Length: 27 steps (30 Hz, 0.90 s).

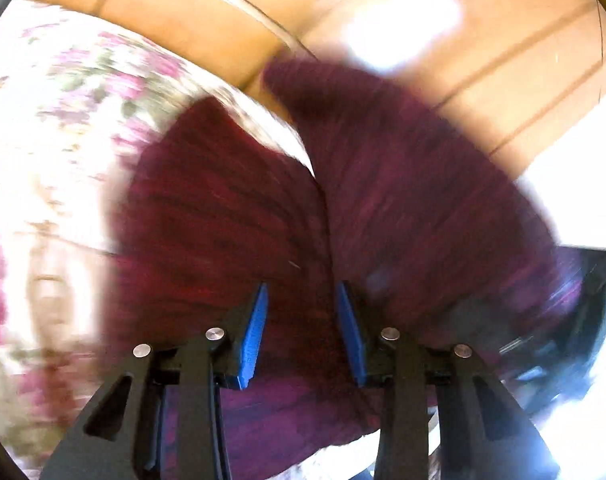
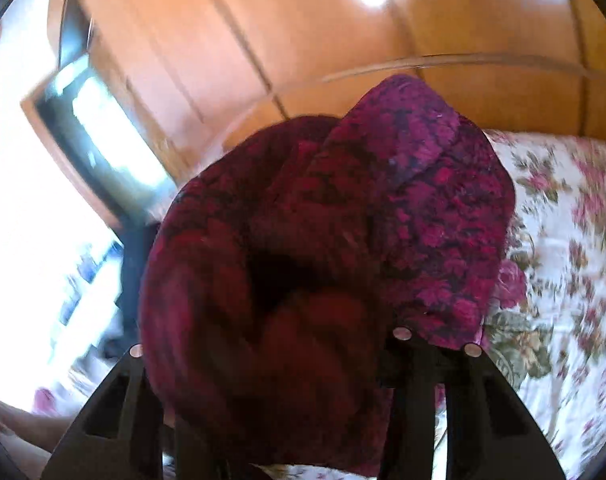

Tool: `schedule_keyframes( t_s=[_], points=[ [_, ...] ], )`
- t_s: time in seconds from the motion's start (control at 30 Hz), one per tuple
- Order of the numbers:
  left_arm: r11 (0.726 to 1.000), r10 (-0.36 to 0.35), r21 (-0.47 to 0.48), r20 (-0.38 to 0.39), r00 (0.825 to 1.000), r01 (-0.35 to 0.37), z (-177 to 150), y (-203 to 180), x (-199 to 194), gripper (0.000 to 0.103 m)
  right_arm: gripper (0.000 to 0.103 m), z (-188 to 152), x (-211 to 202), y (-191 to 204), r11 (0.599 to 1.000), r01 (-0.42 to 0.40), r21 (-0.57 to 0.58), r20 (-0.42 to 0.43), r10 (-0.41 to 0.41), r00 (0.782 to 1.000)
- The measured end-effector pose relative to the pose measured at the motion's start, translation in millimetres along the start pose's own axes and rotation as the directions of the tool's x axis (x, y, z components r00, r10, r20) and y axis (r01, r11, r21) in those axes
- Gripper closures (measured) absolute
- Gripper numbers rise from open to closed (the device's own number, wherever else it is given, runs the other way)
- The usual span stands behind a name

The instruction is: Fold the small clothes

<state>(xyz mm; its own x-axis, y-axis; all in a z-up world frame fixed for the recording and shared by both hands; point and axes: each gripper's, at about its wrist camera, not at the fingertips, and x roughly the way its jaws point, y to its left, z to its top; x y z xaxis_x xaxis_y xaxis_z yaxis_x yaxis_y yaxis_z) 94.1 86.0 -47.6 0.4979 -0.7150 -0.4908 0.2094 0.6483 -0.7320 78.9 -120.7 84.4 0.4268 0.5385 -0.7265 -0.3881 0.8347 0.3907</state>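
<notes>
A dark maroon patterned garment (image 1: 383, 184) hangs bunched in the air over a floral bedspread (image 1: 63, 120). My left gripper (image 1: 303, 320) has its blue pads (image 1: 255, 332) apart, with the cloth lying between and behind them; the view is blurred. In the right wrist view the same garment (image 2: 343, 220) drapes over my right gripper (image 2: 303, 344) and hides both fingertips, so its grip cannot be seen. The bedspread (image 2: 563, 240) lies to the right there.
A wooden wardrobe wall (image 2: 303, 40) stands behind the bed. A bright window or mirror frame (image 2: 103, 128) is at the left. A dark object (image 1: 591, 300) sits at the right edge of the left wrist view.
</notes>
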Motion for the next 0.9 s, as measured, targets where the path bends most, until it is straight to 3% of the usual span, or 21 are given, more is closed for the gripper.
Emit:
schedule_keyframes(
  t_s=[0.2,0.3,0.37,0.47,0.57,0.73,0.9],
  points=[
    [0.992,-0.022,-0.119,0.101,0.995,0.034,13,42,-62,0.068,0.061,-26,42,58,0.952,0.138,-0.272,-0.045,-0.155,0.987],
    [0.987,-0.102,-0.113,0.117,0.988,0.115,24,38,-73,0.068,0.061,-36,57,70,0.917,0.194,-0.348,-0.03,-0.218,0.975],
    [0.985,-0.136,-0.089,0.109,0.985,0.146,36,26,-73,0.059,0.057,-47,61,80,0.887,0.236,-0.398,-0.004,-0.259,0.966],
    [0.983,-0.173,-0.046,0.053,0.984,0.175,54,13,-57,0.055,0.046,-56,64,83,0.853,0.271,-0.446,0.031,-0.287,0.957],
    [0.992,-0.123,-0.005,-0.061,0.99,0.123,70,-4,-24,0.055,0.036,-66,61,91,0.835,0.287,-0.47,0.061,-0.294,0.954],
    [0.992,-0.118,0.028,-0.168,0.979,0.125,79,-21,11,0.055,0.028,-66,53,88,0.855,0.27,-0.442,0.075,-0.265,0.961],
    [0.992,-0.094,0.063,-0.243,0.965,0.113,90,-40,36,0.055,0.02,-69,33,76,0.9,0.196,-0.389,0.078,-0.18,0.981]
  ],
)
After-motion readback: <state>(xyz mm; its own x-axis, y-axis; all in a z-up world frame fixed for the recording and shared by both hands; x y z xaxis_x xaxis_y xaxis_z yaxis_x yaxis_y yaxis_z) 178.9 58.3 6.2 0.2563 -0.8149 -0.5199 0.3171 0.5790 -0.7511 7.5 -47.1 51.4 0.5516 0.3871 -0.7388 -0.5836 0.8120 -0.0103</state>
